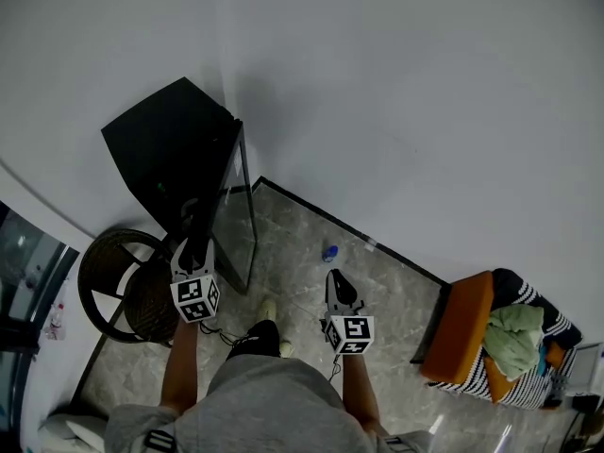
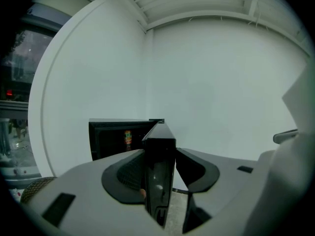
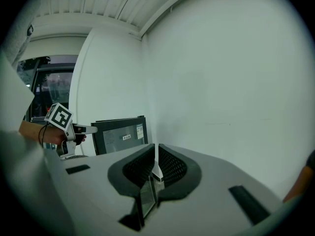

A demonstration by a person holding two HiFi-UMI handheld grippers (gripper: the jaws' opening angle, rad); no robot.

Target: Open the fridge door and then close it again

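A small black fridge (image 1: 165,149) stands in the corner of the room with its glass door (image 1: 236,220) swung open toward me. My left gripper (image 1: 193,245) has the door's free edge (image 2: 160,171) between its pads, which press on it from both sides. Cans show inside the dark fridge body (image 2: 115,136). My right gripper (image 1: 340,289) hovers over the floor to the right of the door, shut and empty. In the right gripper view (image 3: 155,168) the door (image 3: 120,134) faces me, with the left gripper (image 3: 81,130) at its edge.
A round wicker chair (image 1: 123,286) sits left of the fridge. A small blue object (image 1: 329,253) lies on the marble floor. An orange stool (image 1: 462,333) with striped cloth and green fabric stands at the right. White walls close the corner.
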